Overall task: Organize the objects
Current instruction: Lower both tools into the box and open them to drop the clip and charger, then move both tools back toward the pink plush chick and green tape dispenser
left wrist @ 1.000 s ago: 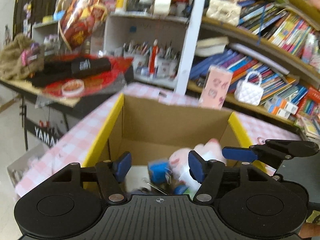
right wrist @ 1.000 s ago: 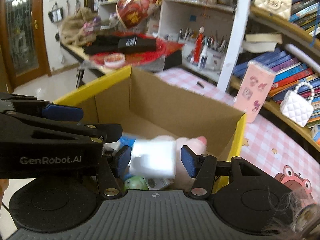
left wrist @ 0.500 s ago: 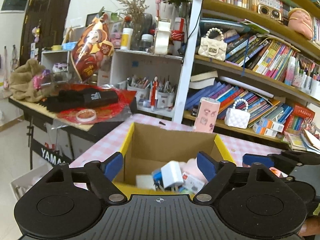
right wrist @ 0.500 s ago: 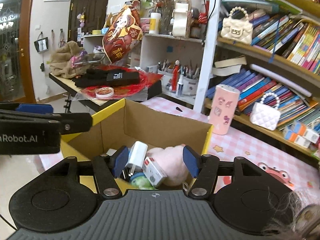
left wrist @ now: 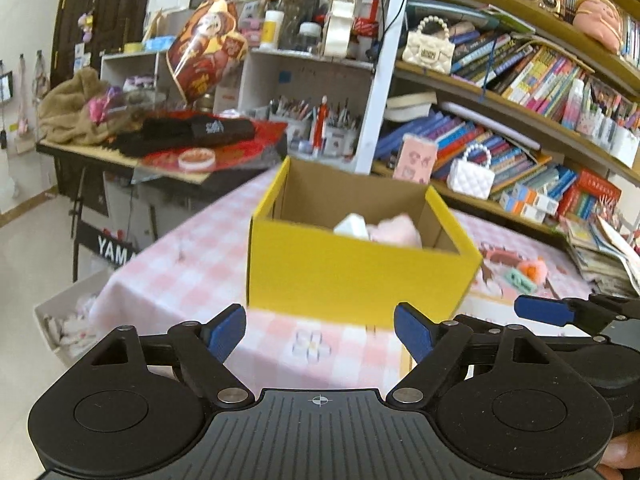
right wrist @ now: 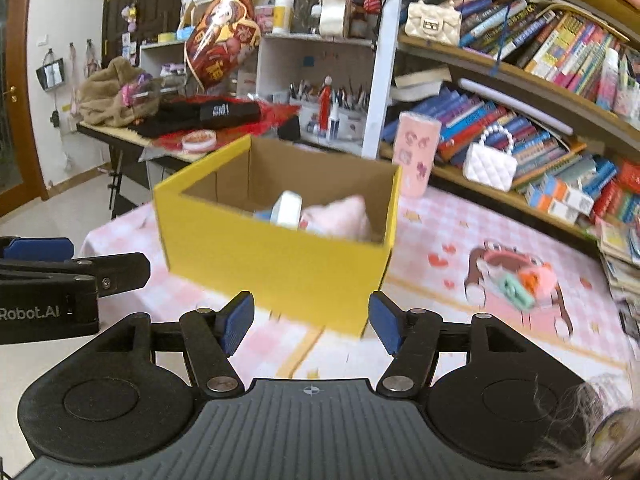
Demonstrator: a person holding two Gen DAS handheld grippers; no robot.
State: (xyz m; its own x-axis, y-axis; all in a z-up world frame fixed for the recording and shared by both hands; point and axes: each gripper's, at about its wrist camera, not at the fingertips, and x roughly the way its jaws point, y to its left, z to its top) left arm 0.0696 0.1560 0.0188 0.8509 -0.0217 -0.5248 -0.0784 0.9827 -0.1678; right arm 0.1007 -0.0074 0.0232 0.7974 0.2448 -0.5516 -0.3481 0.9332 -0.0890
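A yellow cardboard box [left wrist: 360,276] [right wrist: 272,260] stands on the pink checked tablecloth [left wrist: 192,264]. Inside it lie a white block [right wrist: 288,209] and a pink plush toy [right wrist: 340,218]. My left gripper [left wrist: 320,330] hovers in front of the box, open, nothing between its blue pads. My right gripper [right wrist: 311,318] is also short of the box, its jaws opening and empty. A small pink, orange and green toy [right wrist: 524,280] [left wrist: 524,274] lies on the cloth to the right of the box.
A pink tumbler [right wrist: 416,152] and a white quilted handbag [right wrist: 490,164] stand behind the box by the bookshelves [right wrist: 560,80]. A side table with black and red things [left wrist: 192,140] is at left. Stacked magazines [left wrist: 600,256] lie at the right edge. The table's left edge drops to the floor.
Both grippers have pulled back out of the box and away from it. The white block that was between the right fingers now lies in the box. Both jaws stand wider.
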